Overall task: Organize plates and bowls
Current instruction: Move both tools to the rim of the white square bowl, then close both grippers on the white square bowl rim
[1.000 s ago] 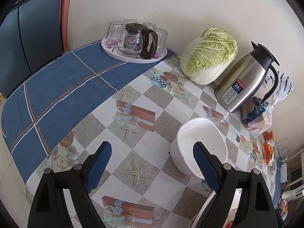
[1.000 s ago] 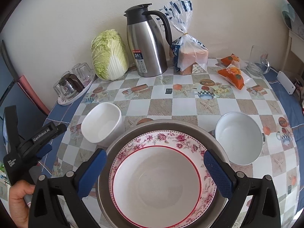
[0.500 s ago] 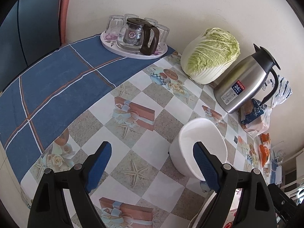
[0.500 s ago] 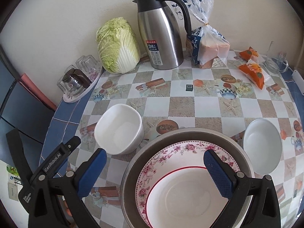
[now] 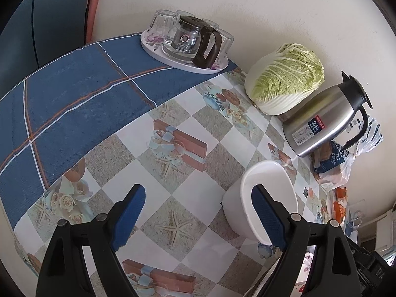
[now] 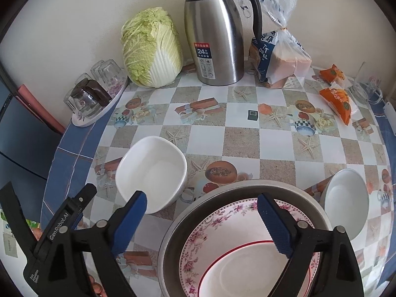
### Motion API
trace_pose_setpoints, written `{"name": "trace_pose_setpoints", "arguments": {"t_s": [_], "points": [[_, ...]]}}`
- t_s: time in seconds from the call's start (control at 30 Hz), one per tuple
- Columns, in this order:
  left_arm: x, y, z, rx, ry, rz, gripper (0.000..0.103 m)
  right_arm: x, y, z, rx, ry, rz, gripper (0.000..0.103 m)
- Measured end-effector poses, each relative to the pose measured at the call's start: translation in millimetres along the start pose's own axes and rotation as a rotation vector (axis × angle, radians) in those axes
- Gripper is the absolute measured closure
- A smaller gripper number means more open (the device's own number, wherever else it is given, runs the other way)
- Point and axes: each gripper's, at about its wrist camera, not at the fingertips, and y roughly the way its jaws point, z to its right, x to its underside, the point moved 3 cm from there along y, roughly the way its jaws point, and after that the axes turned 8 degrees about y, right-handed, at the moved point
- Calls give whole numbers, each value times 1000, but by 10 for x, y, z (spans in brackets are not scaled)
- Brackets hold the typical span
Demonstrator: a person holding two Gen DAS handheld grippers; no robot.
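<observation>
A white square bowl (image 6: 151, 173) sits on the patterned table left of a metal basin (image 6: 222, 193) that holds a floral plate (image 6: 217, 225) with a red ring. A second white bowl (image 6: 346, 203) sits to the basin's right. My right gripper (image 6: 200, 220) is open and empty, above the basin's near left rim and the square bowl's near edge. My left gripper (image 5: 198, 212) is open and empty; its right finger lies over the square bowl (image 5: 259, 205), its left finger over bare table. The left gripper's body (image 6: 59, 225) shows at the right wrist view's lower left.
At the back wall stand a cabbage (image 6: 151, 49), a steel thermos jug (image 6: 215, 34), a bread bag (image 6: 277, 54) and orange snack packs (image 6: 336, 99). A tray with glasses and a glass teapot (image 5: 188, 42) sits back left on the blue cloth (image 5: 61, 104).
Both grippers have moved forward and left. The square bowl now sits nearer the right gripper's left finger. The left camera has moved closer over the table. Both stayed open.
</observation>
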Motion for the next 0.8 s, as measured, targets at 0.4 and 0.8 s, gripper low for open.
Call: {"name": "trace_pose_setpoints", "arguments": {"t_s": [0.4,0.8], "points": [[-10,151,149,87,7,-51,17,-28,310,-135,35,-32,-57,44],[-29,405,352,144,16,-99,53,-76,640,-260,14,-11,-99,84]]}}
